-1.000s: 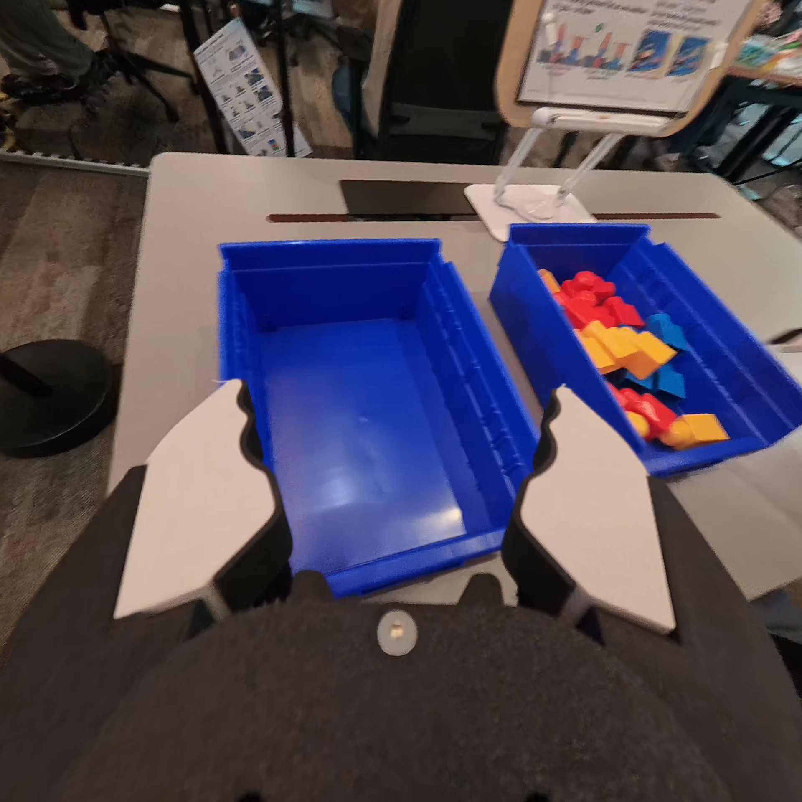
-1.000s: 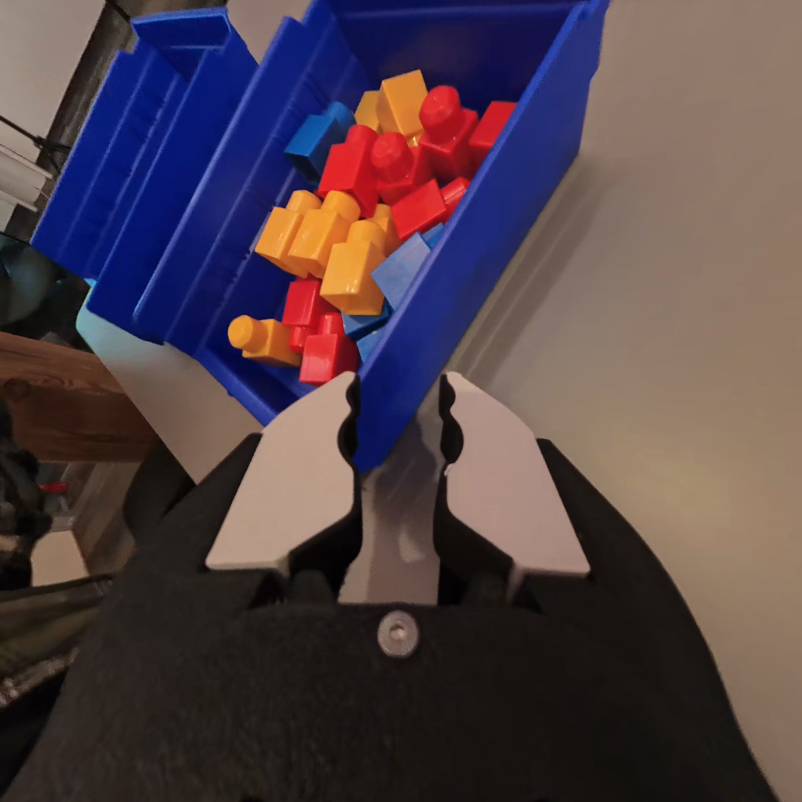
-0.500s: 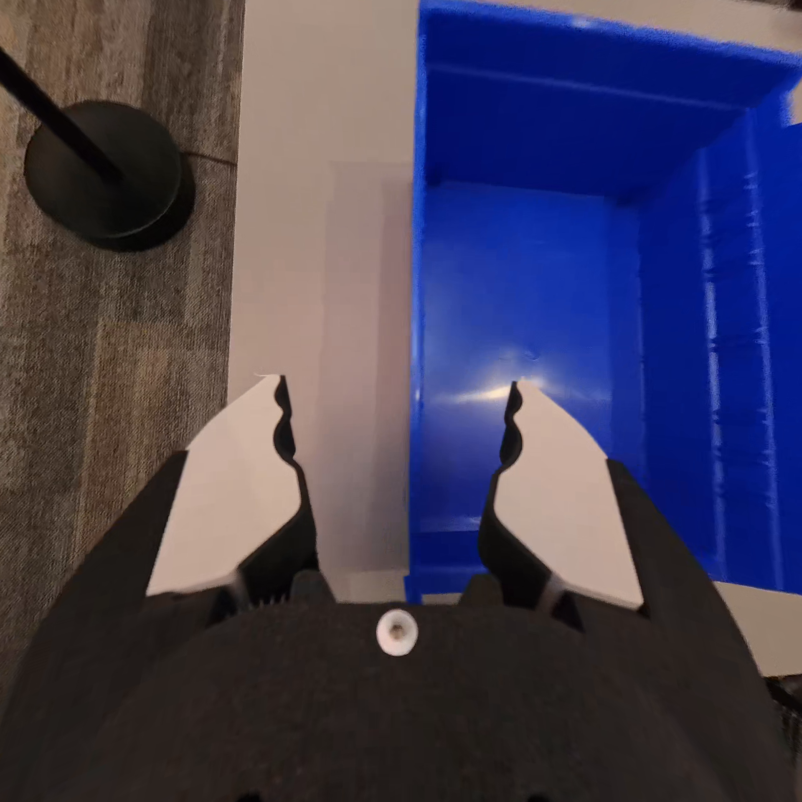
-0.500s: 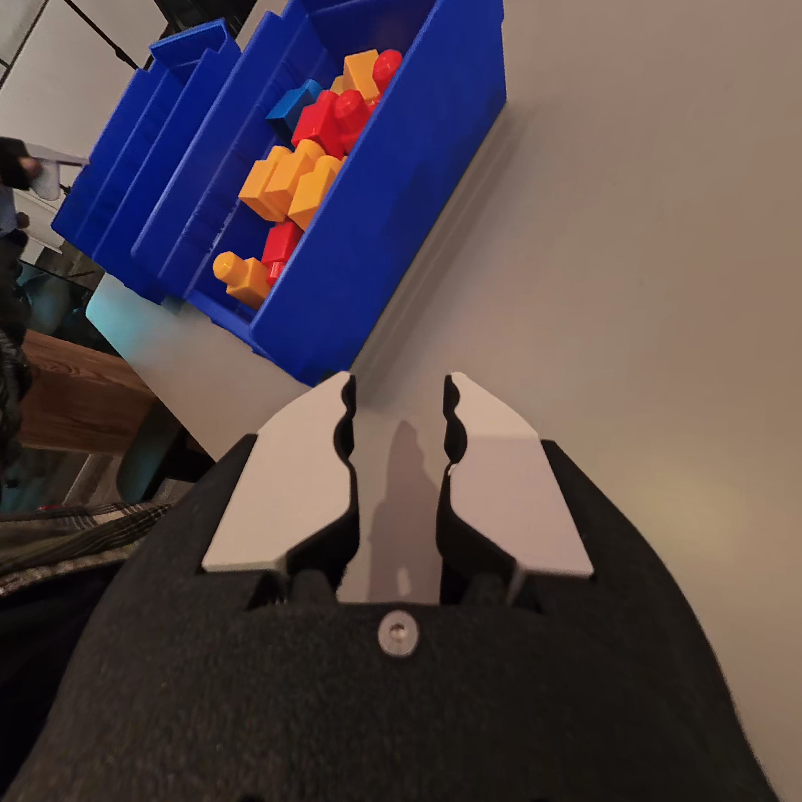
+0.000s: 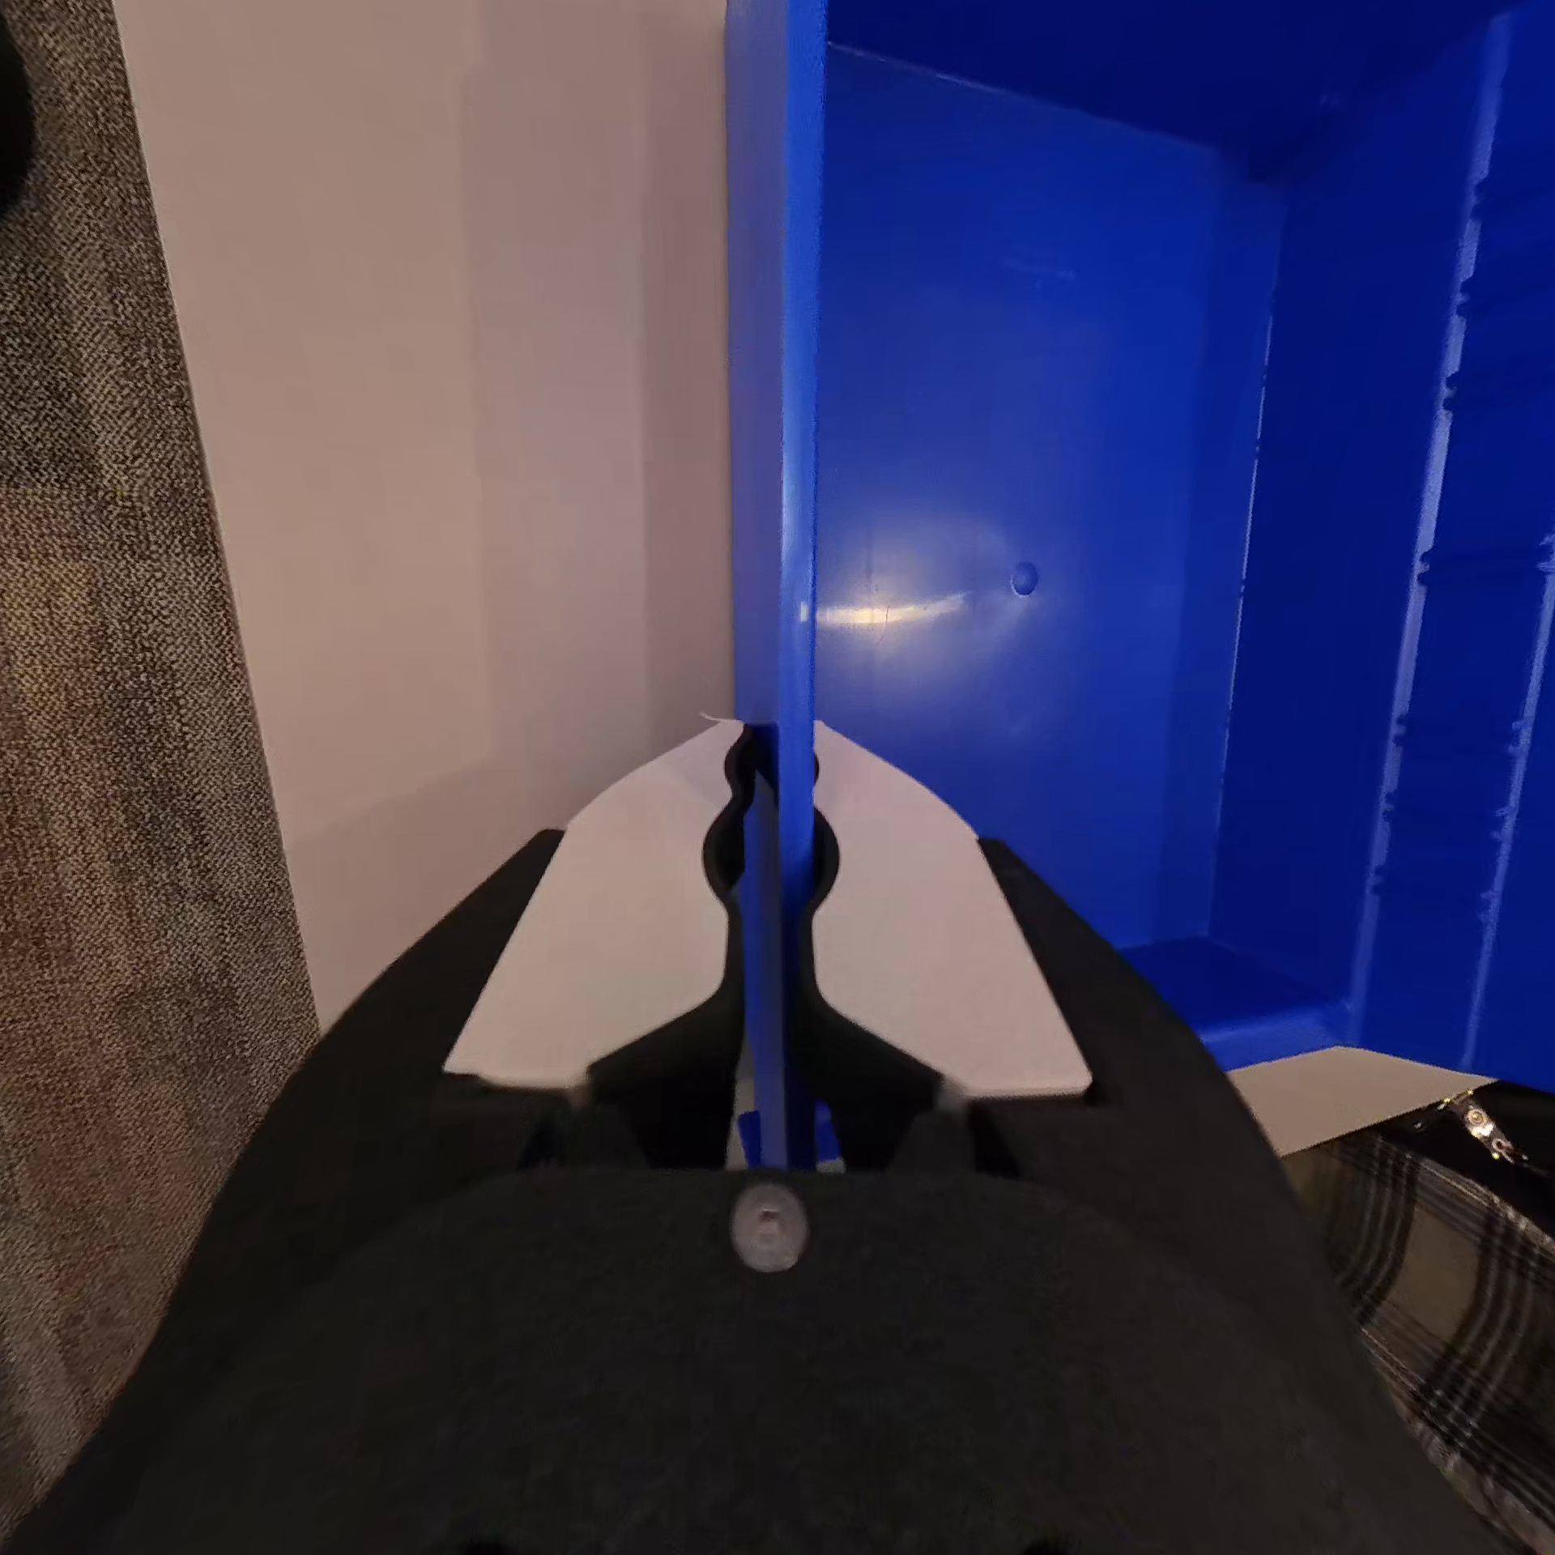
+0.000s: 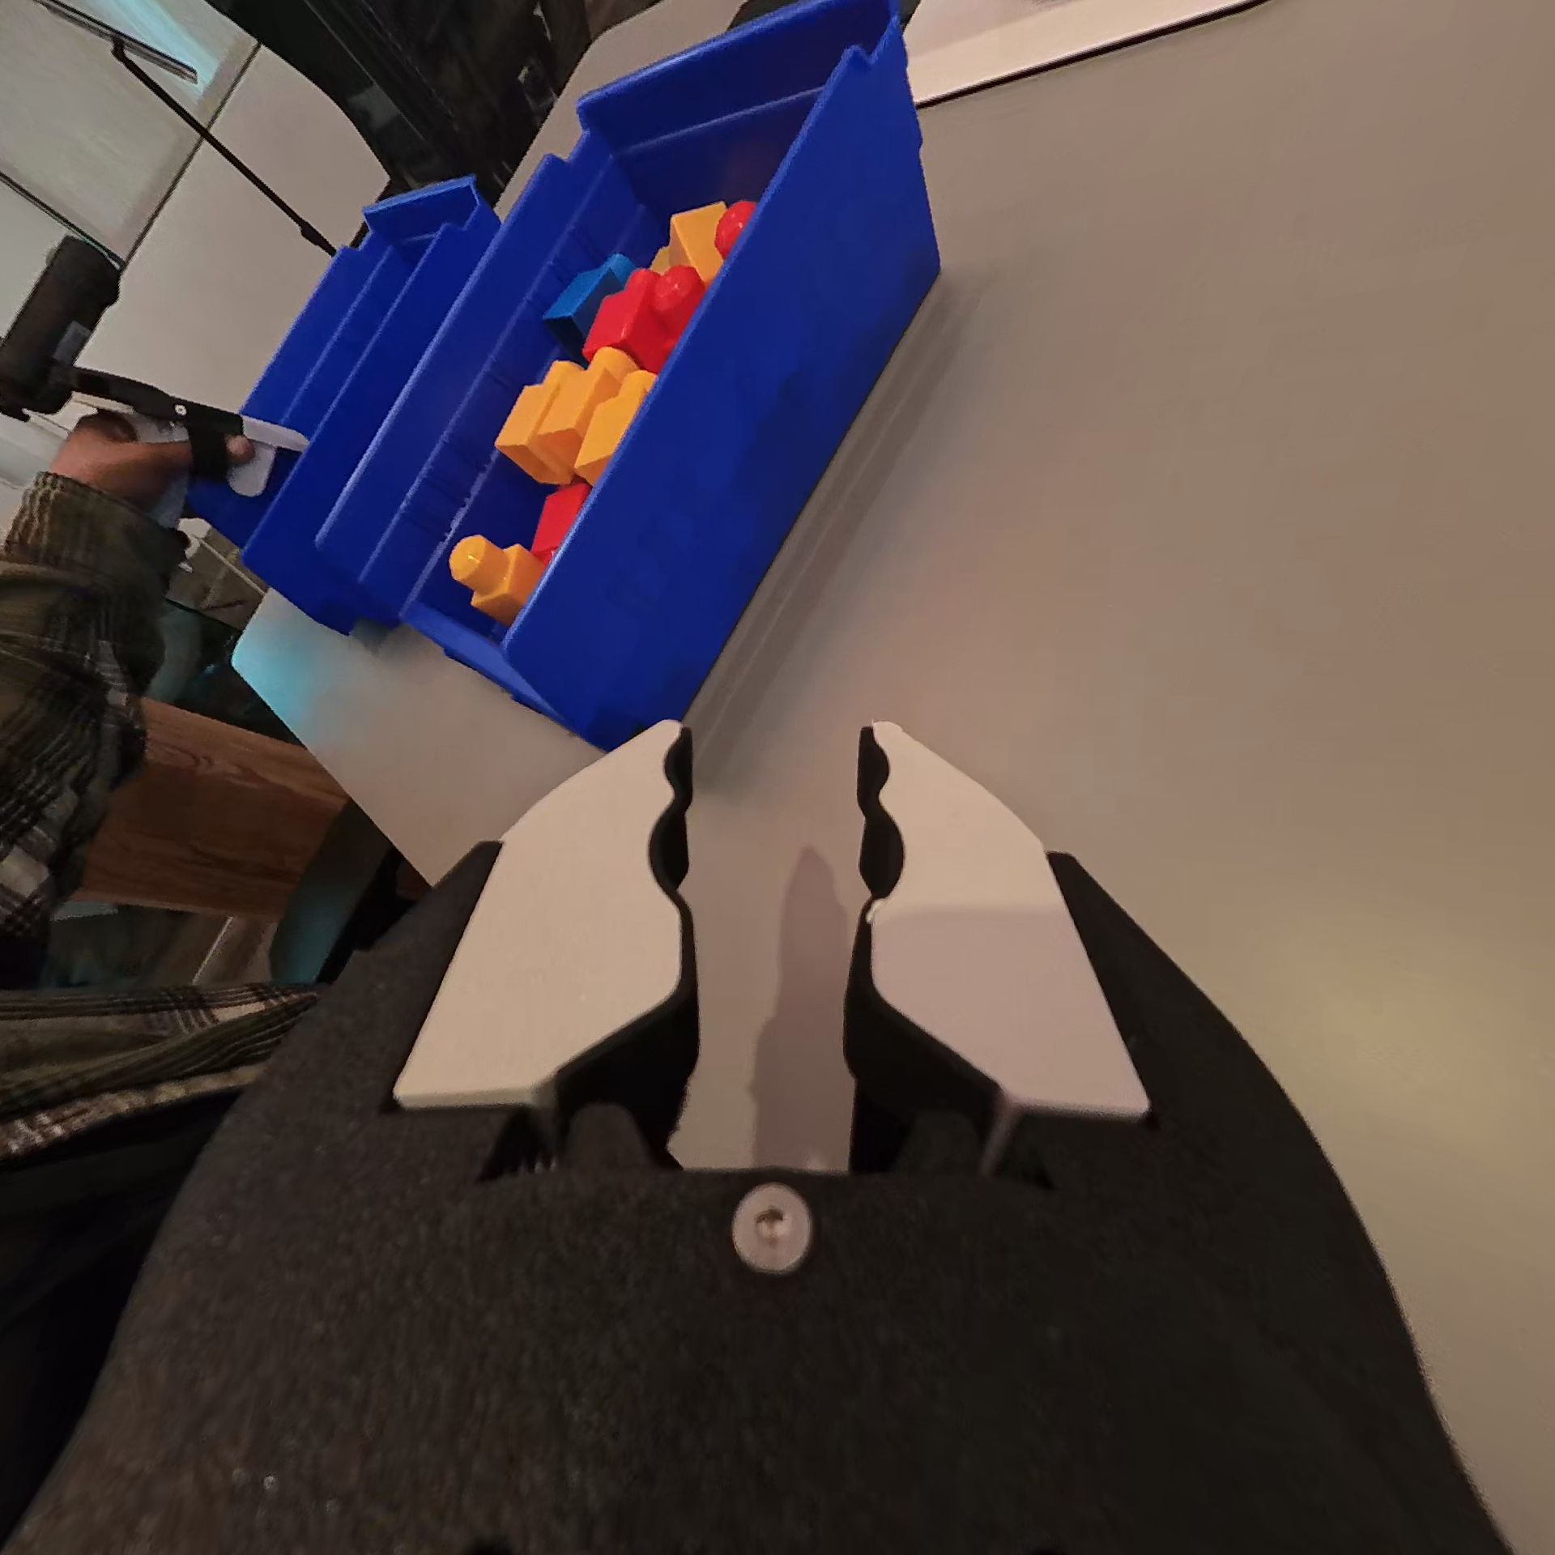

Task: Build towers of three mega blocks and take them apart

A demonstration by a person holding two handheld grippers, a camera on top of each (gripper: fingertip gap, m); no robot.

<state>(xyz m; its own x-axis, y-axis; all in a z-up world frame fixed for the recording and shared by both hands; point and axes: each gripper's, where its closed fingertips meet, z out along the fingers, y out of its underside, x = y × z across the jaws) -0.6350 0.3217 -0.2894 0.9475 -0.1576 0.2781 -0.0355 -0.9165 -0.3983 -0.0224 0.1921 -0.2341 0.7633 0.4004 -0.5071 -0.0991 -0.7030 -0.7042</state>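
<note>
My left gripper is shut on the left wall of the empty blue bin, one finger outside and one inside. It also shows far off in the right wrist view, clamped on that bin's side wall. A second blue bin beside it holds several red, yellow and blue mega blocks. My right gripper is open and holds nothing. It hangs over the bare grey table, just right of the near corner of the bin of blocks.
A person's plaid sleeve and hand hold the left gripper. The table's left edge borders grey carpet. A white sheet lies at the table's far side. The tips of one gripper are about 65 centimeters away from the tips of the other.
My left gripper swung down over the empty bin's left wall and closed on it from wide open. My right gripper drew back from the bin of blocks, its jaws still apart.
</note>
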